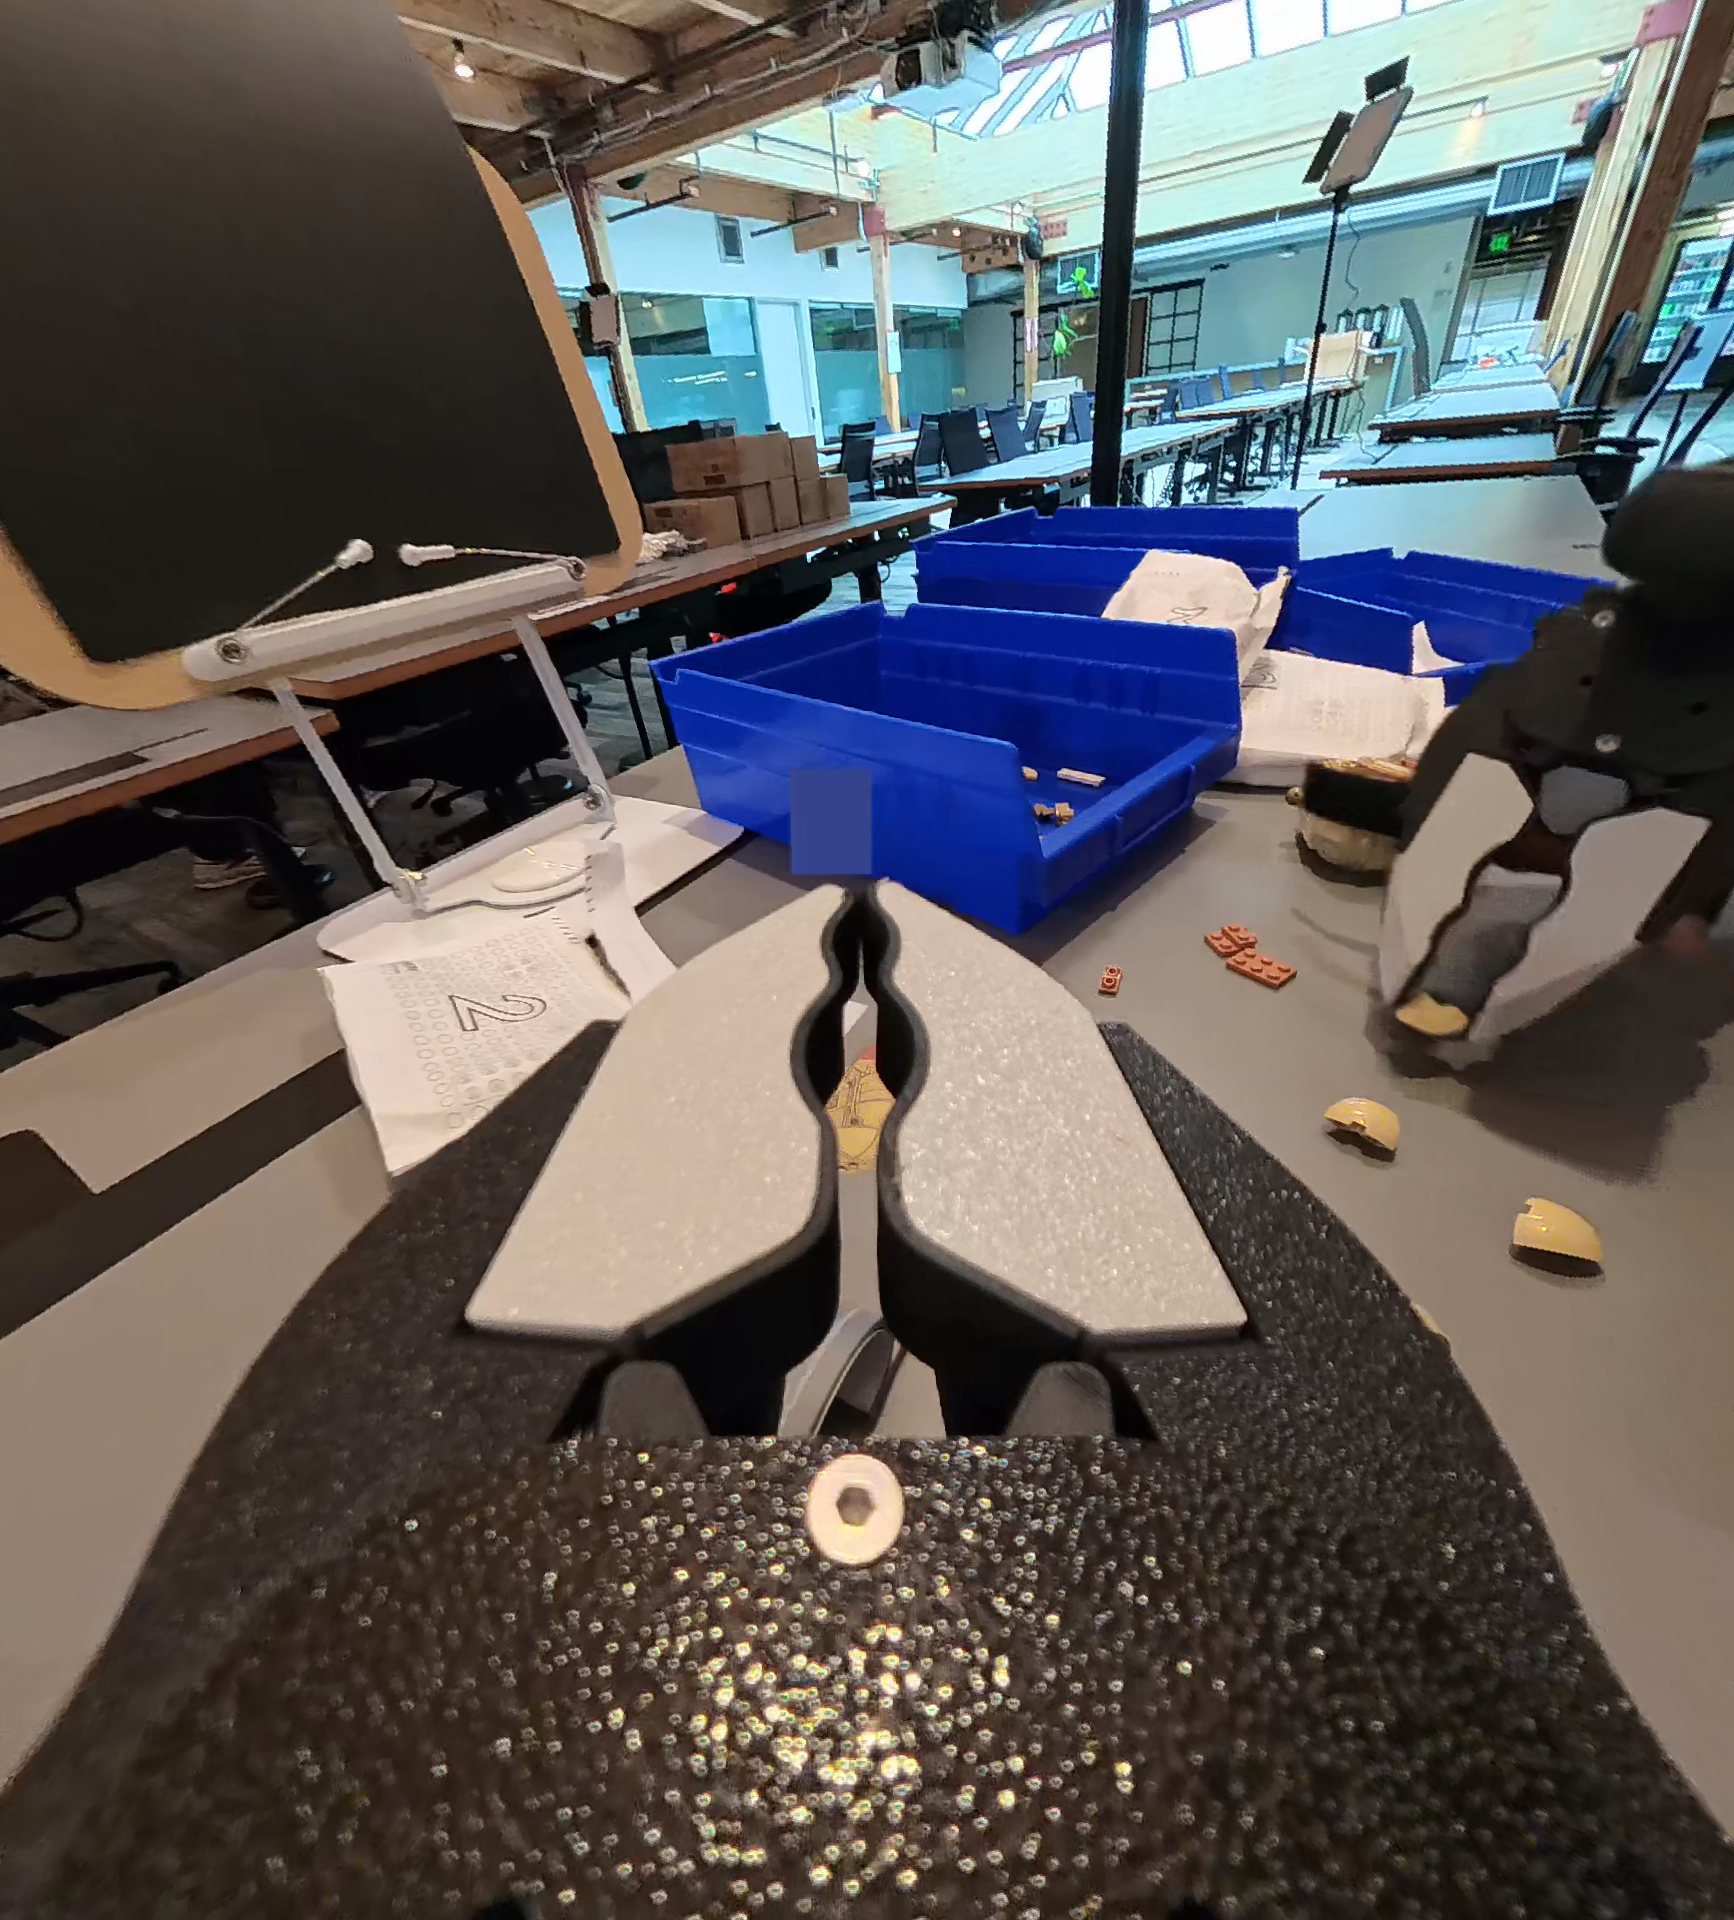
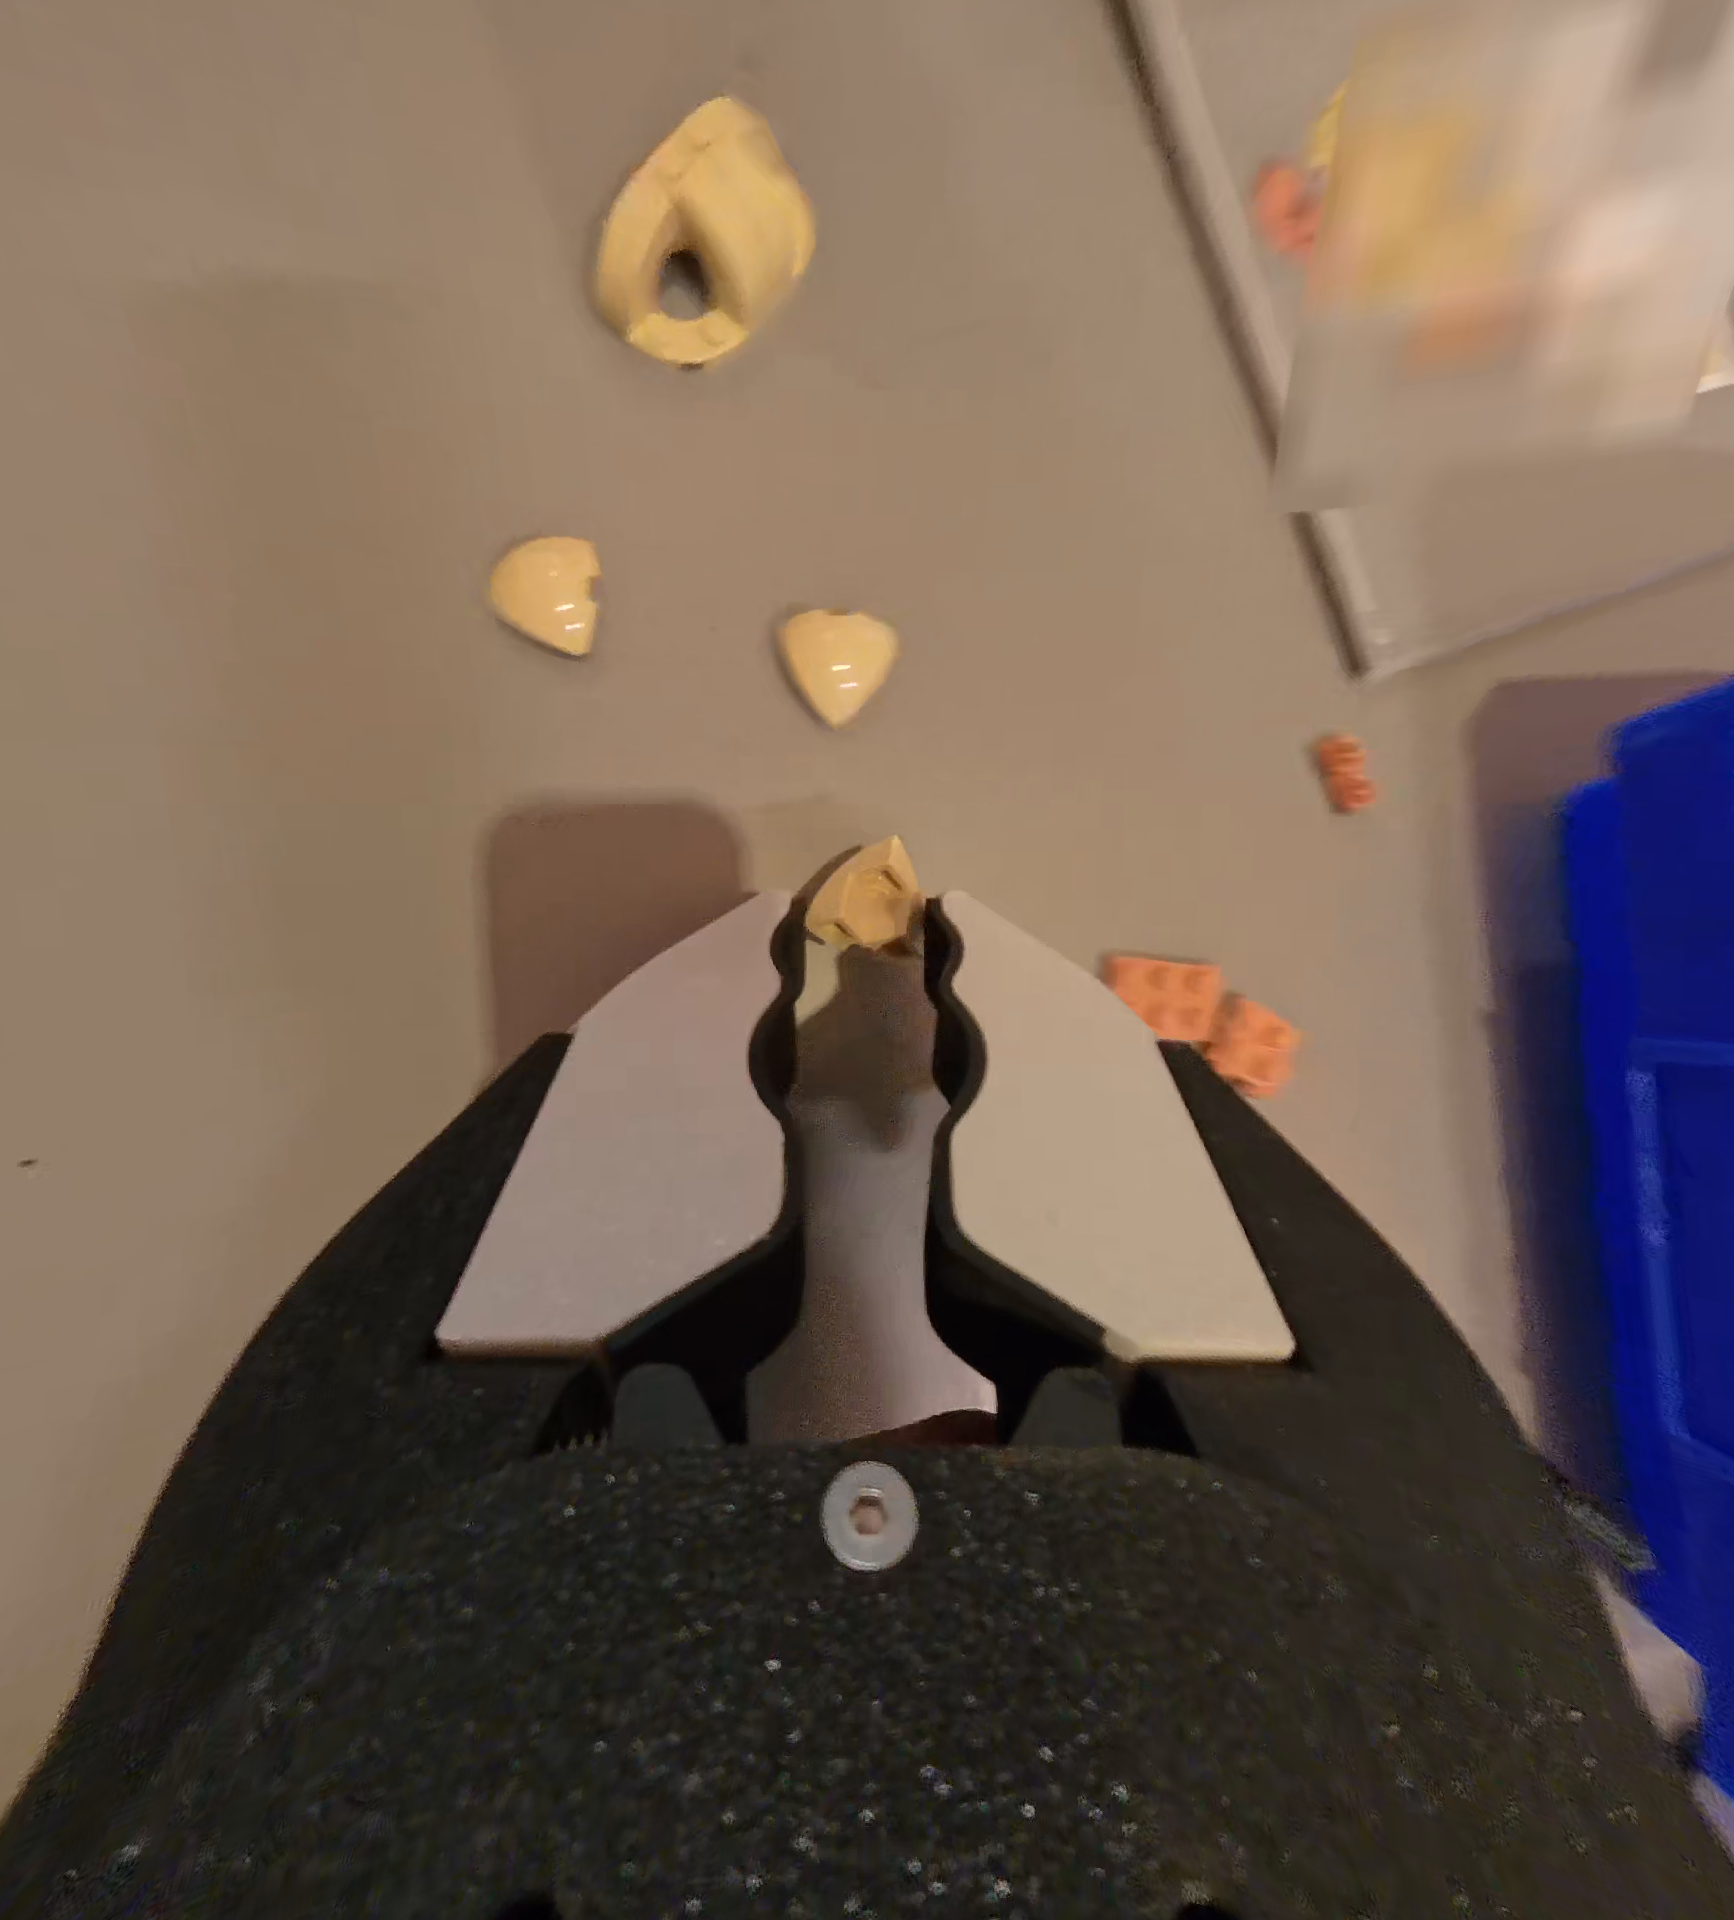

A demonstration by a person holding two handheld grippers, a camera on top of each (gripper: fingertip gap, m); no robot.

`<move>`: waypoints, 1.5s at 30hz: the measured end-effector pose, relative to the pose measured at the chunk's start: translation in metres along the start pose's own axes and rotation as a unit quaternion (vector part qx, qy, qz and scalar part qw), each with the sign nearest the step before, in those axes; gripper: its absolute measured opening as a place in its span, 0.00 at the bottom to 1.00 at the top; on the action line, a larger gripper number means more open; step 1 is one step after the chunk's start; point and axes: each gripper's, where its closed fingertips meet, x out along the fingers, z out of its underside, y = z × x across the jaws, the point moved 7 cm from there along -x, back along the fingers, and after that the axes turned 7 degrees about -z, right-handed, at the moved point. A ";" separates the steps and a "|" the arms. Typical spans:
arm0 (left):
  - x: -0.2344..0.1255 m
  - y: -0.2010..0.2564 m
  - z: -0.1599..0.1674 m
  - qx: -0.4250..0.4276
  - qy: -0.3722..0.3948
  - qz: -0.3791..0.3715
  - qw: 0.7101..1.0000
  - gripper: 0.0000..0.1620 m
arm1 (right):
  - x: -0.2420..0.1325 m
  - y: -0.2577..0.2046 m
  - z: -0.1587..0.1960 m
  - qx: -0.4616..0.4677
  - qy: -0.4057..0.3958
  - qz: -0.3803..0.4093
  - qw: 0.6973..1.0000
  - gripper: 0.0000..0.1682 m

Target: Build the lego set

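Note:
My right gripper (image 2: 868, 920) is shut on a small tan curved piece (image 2: 868, 896), held at its fingertips just above the grey table. In the left wrist view the right gripper (image 1: 1445, 1023) is at the far right, tips down at the table, with the tan piece (image 1: 1429, 1016) in them. Two loose tan curved pieces (image 2: 546, 594) (image 2: 839, 663) lie just ahead of it, and a larger tan assembly (image 2: 702, 234) lies farther on. Brown plates (image 2: 1195, 1013) lie to its right. My left gripper (image 1: 861, 906) is shut and empty, held above the table.
A blue bin (image 1: 946, 748) with a few tan bits stands ahead of the left gripper, with more blue bins and paper bags behind. A dark partial build (image 1: 1346, 821) sits beside it. A numbered paper bag (image 1: 468, 1029) and a screen on a white stand (image 1: 406, 623) are at the left. An instruction booklet (image 2: 1465, 312) lies at the upper right. Tip to tip, the grippers are about 25 cm apart.

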 end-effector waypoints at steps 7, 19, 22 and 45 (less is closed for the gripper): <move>0.000 0.002 -0.002 0.004 0.001 0.001 1.000 0.00 | -0.060 0.096 -0.003 0.053 -0.008 0.165 0.985 0.13; -0.016 -0.013 -0.014 0.012 0.015 -0.028 0.999 0.00 | -0.050 0.169 0.025 0.164 -0.057 0.233 0.957 0.18; -0.027 -0.020 -0.025 0.001 0.041 -0.036 0.999 0.00 | -0.054 0.163 0.022 0.152 -0.049 0.236 0.959 0.22; 0.000 0.078 0.058 0.081 -0.246 0.327 0.909 0.16 | 0.027 0.016 -0.011 0.038 -0.002 -0.027 0.999 0.23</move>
